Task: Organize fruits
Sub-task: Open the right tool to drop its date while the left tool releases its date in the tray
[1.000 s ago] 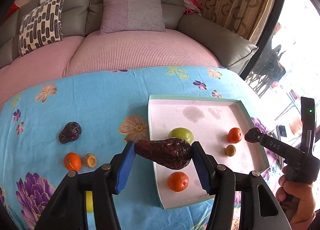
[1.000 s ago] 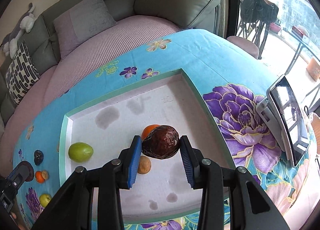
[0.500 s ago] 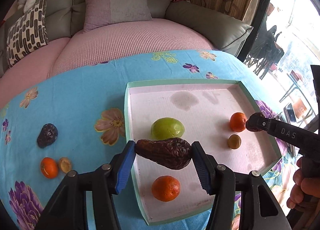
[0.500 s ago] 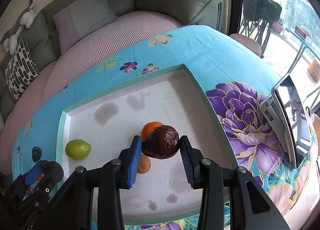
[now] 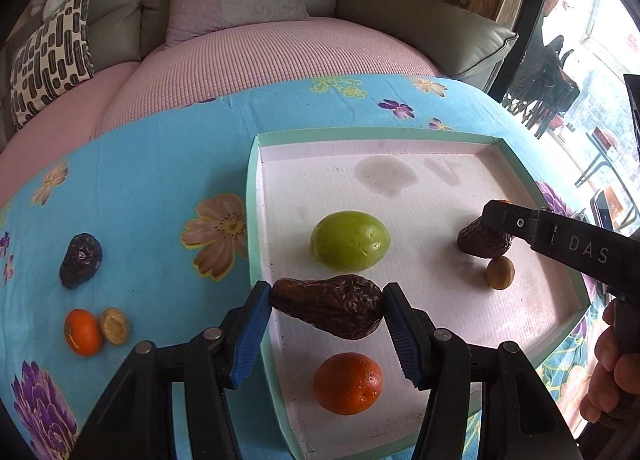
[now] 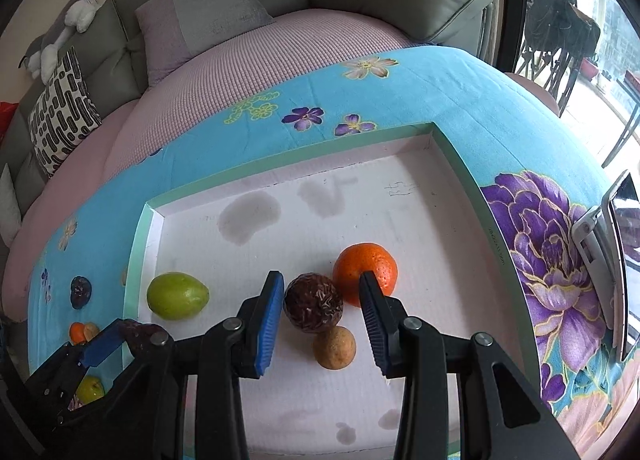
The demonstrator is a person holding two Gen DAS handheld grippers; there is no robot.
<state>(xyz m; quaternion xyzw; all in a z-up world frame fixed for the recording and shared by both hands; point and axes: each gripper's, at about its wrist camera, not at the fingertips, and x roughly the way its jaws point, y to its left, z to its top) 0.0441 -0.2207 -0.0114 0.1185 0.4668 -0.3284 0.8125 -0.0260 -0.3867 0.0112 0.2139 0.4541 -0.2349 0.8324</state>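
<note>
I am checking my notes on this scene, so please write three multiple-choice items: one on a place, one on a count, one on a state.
1. Where does the green fruit lie?
A. on the blue cloth
B. in the tray
C. on the sofa

2. How many orange fruits are in the tray?
A. none
B. four
C. two

3. What is the left gripper doing?
A. it is shut on a dark wrinkled fruit
B. it stands open with nothing between its jaws
C. it is shut on the green fruit

Key:
1 B: it rests on the tray's white floor.
2 C: one lies near the front, and one lies farther in.
3 A: both pads press on the fruit's ends.
</note>
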